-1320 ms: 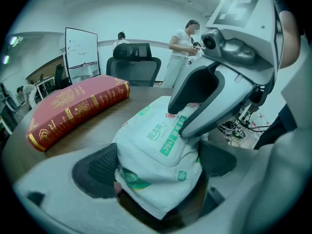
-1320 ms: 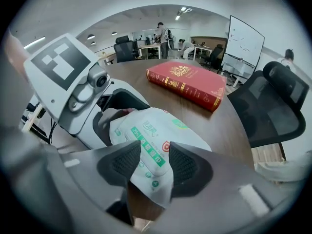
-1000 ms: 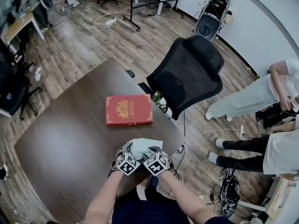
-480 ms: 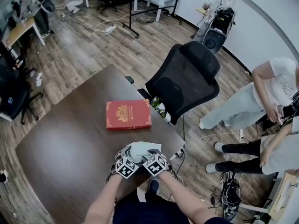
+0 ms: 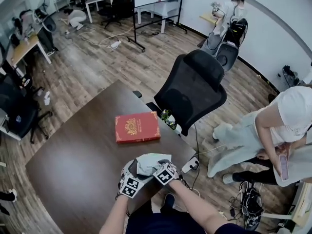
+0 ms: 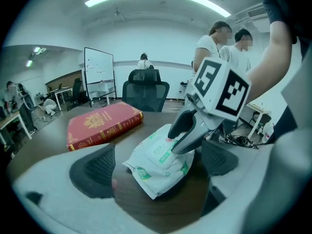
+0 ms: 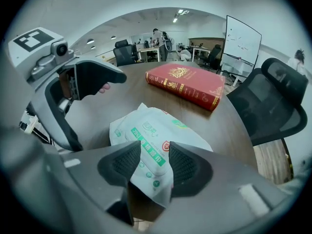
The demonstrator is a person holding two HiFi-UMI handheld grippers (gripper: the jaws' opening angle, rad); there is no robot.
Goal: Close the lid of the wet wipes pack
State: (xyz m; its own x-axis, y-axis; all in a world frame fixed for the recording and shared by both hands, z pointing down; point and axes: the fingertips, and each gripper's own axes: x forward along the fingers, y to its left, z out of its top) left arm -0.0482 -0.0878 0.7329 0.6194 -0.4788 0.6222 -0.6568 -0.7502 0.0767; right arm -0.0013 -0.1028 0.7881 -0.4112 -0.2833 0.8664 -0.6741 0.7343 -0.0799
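Note:
The white and green wet wipes pack [image 5: 150, 163] lies near the front edge of the dark wooden table [image 5: 73, 165]. Its lid flap [image 7: 146, 143] lies flat on top. My right gripper [image 7: 156, 165] is shut on the near end of the pack, one pad on each side of the wrapper. In the left gripper view the right gripper [image 6: 179, 139] comes down onto the pack [image 6: 158, 167] from the right. My left gripper [image 6: 158, 162] hangs open above and in front of the pack, its pads [image 6: 100, 167] wide apart and touching nothing.
A red book [image 5: 137, 127] lies beyond the pack toward the table's far edge. A black office chair [image 5: 192, 89] stands behind the table. A person in white [image 5: 273, 126] bends over at the right, with cables on the floor there.
My left gripper has lifted up and off the pack with its jaws open. The right gripper has kept its grip in place. The person at the right has bent down.

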